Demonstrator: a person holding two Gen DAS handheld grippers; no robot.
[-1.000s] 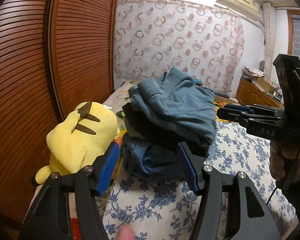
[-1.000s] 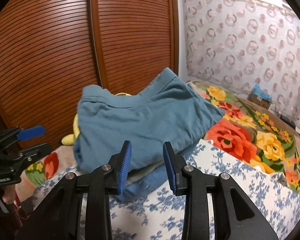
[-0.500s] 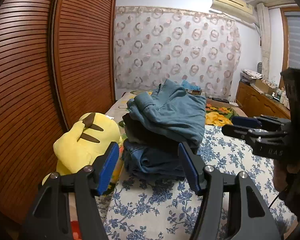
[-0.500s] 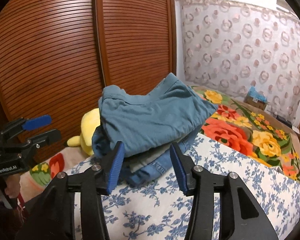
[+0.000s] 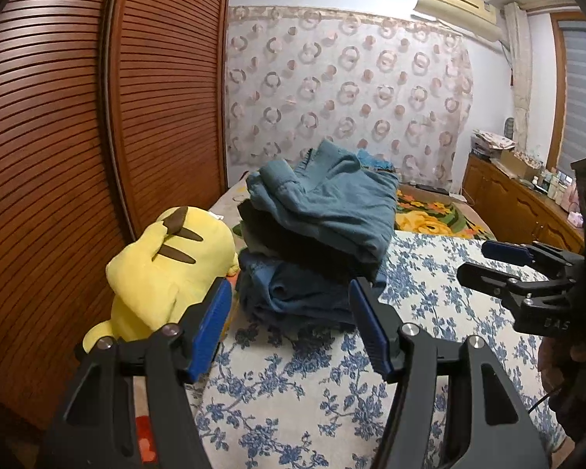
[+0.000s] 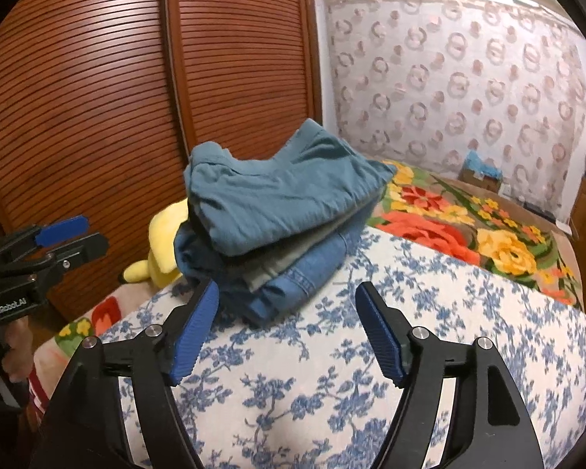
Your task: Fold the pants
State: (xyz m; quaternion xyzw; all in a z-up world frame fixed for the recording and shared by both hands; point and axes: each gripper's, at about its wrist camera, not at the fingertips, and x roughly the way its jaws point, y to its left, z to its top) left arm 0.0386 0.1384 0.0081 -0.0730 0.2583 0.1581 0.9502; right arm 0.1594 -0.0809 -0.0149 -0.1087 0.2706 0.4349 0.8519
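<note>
A stack of folded pants rests on the bed, teal pants on top, dark and grey ones under them, blue jeans at the bottom. My left gripper is open, short of the stack, nothing between its blue pads. The right gripper has its jaws opening, empty, a little back from the jeans. Each gripper also shows in the other's view: the right gripper at the right edge, the left gripper at the left edge.
A blue-flowered white sheet covers the near bed, a bright floral blanket lies beyond. A yellow plush toy sits left of the stack against the slatted wooden wardrobe. A wooden dresser stands at right.
Both grippers have drawn back from the stack, which now looks smaller. The right gripper's jaws have spread much wider. The left gripper's jaws look the same.
</note>
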